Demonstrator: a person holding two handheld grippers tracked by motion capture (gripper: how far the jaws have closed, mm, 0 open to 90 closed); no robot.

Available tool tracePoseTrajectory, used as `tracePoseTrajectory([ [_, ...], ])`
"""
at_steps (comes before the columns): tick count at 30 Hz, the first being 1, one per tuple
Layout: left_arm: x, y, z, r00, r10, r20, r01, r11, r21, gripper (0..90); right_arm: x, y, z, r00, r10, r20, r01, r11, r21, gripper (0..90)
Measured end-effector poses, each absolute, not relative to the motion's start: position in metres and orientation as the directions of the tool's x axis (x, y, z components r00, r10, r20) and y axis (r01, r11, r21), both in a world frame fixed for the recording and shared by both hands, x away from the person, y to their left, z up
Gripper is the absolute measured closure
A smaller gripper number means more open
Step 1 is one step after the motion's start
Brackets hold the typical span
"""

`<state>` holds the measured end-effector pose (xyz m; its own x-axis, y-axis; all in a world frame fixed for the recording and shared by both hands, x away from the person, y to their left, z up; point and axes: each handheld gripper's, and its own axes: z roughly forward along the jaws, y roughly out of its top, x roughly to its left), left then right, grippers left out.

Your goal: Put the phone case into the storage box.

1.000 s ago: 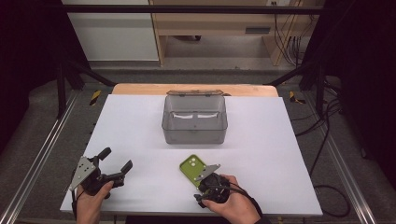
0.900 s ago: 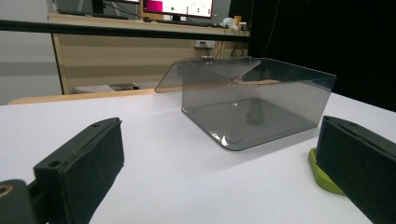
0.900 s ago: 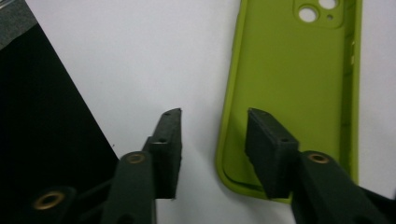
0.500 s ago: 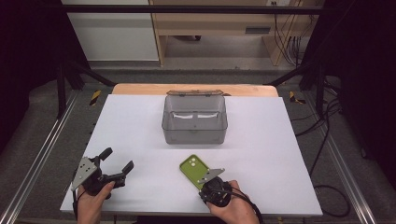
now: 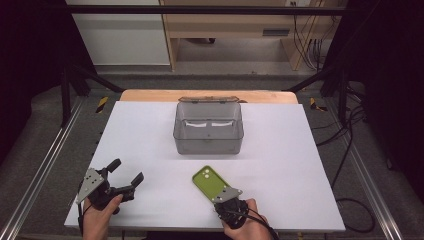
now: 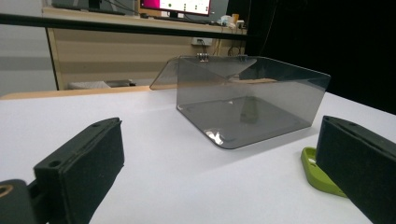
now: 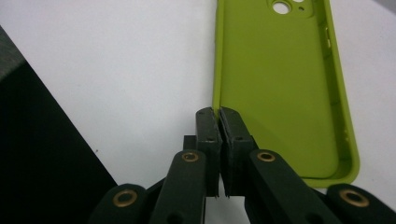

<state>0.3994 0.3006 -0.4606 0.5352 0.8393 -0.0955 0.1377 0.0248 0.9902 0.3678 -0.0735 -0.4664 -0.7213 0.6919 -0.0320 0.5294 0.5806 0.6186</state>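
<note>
In the high view, a green phone case [image 5: 209,182] is seen lying on the white table [image 5: 280,165], near of the grey box [image 5: 208,129], with the right gripper [image 5: 226,192] at its near end. The left gripper [image 5: 126,173] is held open, well apart to the left. In the left gripper view, wide jaws frame the box. In the right gripper view, the jaws, just closed, are pinched on the case's rim.

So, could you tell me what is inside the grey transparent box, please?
Nothing shows inside the grey transparent box: through its walls its bare floor is visible. Its hinged lid is open behind it, hiding nothing.
</note>
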Motion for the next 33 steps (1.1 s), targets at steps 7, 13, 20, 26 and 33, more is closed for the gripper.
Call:
tracePoseTrajectory([
  [7, 0.393, 0.307, -0.459, 0.511, 0.843, -0.166, 0.176, 0.086, 0.981, 1.1, 0.371, -0.083, -0.463, -0.735, 0.675, 0.058, 0.521, 0.509, 0.685, 88.1],
  [13, 0.386, 0.306, -0.454, 0.499, 0.845, -0.191, 0.198, 0.103, 0.975, 1.1, 0.368, -0.090, -0.455, -0.766, 0.637, 0.087, 0.458, 0.445, 0.769, 88.1],
  [20, 0.386, 0.296, -0.449, 0.516, 0.838, -0.178, 0.205, 0.082, 0.975, 1.0, 0.369, -0.099, -0.446, -0.772, 0.631, 0.078, 0.390, 0.372, 0.842, 88.2],
  [26, 0.385, 0.281, -0.434, 0.535, 0.833, -0.144, 0.189, 0.048, 0.981, 1.0, 0.376, -0.102, -0.448, -0.773, 0.628, 0.093, 0.360, 0.313, 0.879, 88.1],
  [33, 0.388, 0.253, -0.413, 0.572, 0.812, -0.115, 0.191, 0.004, 0.982, 1.0, 0.385, -0.102, -0.437, -0.773, 0.620, 0.133, 0.327, 0.210, 0.921, 88.1],
])
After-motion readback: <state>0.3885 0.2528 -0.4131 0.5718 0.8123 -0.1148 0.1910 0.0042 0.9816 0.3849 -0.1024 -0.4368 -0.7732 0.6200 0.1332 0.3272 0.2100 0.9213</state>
